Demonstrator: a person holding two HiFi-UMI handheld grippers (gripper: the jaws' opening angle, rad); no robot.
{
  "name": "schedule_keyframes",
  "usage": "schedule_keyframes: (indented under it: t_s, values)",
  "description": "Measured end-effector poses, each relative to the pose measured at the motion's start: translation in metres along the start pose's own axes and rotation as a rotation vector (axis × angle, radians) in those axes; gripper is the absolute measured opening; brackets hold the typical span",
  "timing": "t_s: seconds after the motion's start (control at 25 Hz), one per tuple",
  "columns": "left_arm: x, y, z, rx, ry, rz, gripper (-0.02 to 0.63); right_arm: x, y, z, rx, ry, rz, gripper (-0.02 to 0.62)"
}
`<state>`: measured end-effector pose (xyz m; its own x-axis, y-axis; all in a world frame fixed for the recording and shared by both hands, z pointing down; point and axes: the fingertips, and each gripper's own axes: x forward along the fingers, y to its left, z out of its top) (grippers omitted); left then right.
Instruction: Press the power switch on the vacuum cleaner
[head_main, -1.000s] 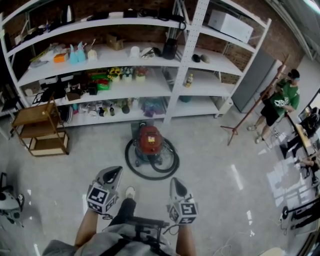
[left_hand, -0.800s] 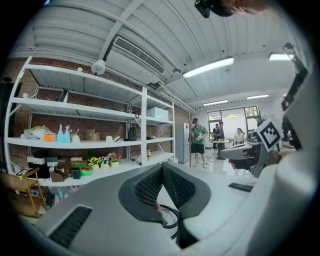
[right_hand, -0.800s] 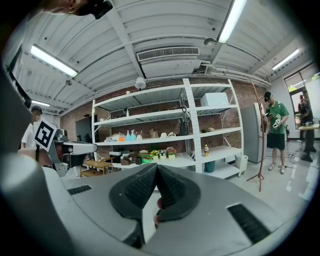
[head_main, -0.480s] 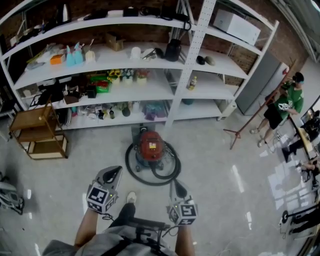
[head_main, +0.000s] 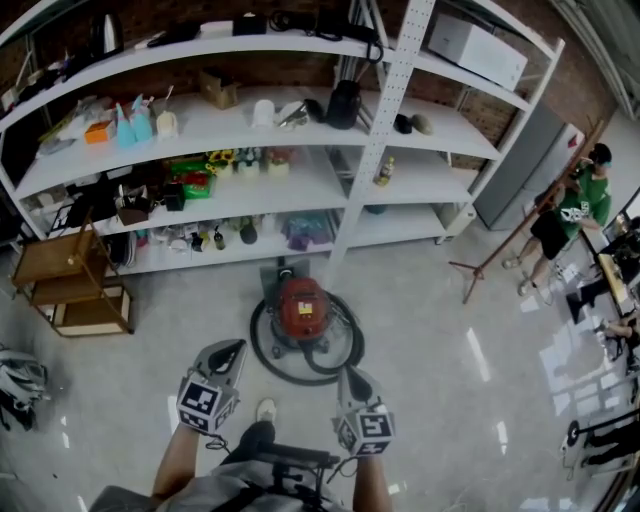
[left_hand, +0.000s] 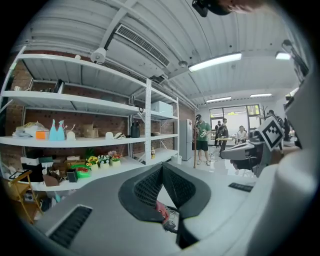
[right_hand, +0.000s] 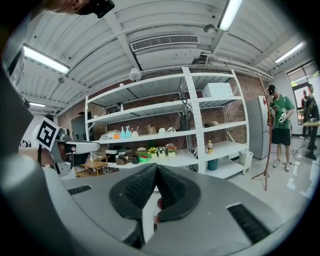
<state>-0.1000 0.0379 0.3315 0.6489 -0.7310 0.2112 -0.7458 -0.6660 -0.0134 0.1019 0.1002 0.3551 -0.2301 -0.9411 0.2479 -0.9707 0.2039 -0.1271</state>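
Standing far left: a wooden cart (head_main: 70, 290) with 2 shelves, on the glossy grey floor (head_main: 450, 400) by the rack's left end.
Rack: white shelving (head_main: 385, 130) along the brick wall (head_main: 290, 70), crowded. It holds 2 teal spray bottles (head_main: 130, 108), pots of yellow flowers (head_main: 222, 157), a black jug (head_main: 341, 102), a small bottle (head_main: 383, 170) and, on the top shelf at right, a white box (head_main: 478, 50). Labels on these are too small to read.
Left gripper (head_main: 232, 347): low in the head view, left of the person's shoe (head_main: 265, 409). Its jaws are closed tip to tip and hold nothing; the red drum shows through the gap beneath the tips. Its cube carries only a black-and-white square marker.
Vacuum cleaner (head_main: 302, 305): a red drum on the floor, straight ahead of both grippers and well apart from them, just in front of the rack's lowest shelf. Any badge or switch on its top is too small to tell.
Hose (head_main: 300, 378): black, coiled in a ring around the drum. Its near loop lies between the grippers and the red body.
Right gripper (head_main: 352, 372): right of the shoe, jaws pressed together at the tips, empty. Its cube also carries a square marker.
Far right: a grey cabinet (head_main: 520, 165), a leaning wooden pole stand (head_main: 525, 220) and a person in a green shirt (head_main: 585, 200), whose white print is too small to read.
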Motion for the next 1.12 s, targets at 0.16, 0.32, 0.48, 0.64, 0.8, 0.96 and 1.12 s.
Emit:
schedule_keyframes:
  t_s: [0.16,0.32,0.48,0.64,0.8,0.96,1.12]
  values:
    - [0.024,0.02,0.002,0.0,0.009,-0.013,0.008,0.029,0.001,0.012,0.002,0.013,-0.002,0.009]
    - [0.045,0.041,0.006,0.004,0.01,-0.015,0.008,0.057,-0.001,0.019,-0.006,0.022,0.0,0.009]
    - [0.063,0.063,0.008,-0.016,0.007,-0.023,0.008,0.085,-0.005,0.022,-0.016,0.033,-0.005,0.009]
    - [0.084,0.085,0.004,-0.019,0.017,-0.028,0.008,0.112,-0.007,0.03,-0.022,0.047,-0.019,0.009]
    - [0.102,0.103,0.003,-0.038,0.022,-0.034,0.008,0.136,-0.011,0.03,-0.022,0.055,-0.031,0.009]
    - [0.117,0.122,-0.004,-0.035,0.025,-0.042,0.008,0.158,-0.008,0.031,-0.016,0.078,-0.036,0.009]
    - [0.128,0.132,-0.013,-0.041,0.036,-0.054,0.008,0.177,-0.01,0.025,-0.021,0.089,-0.038,0.009]
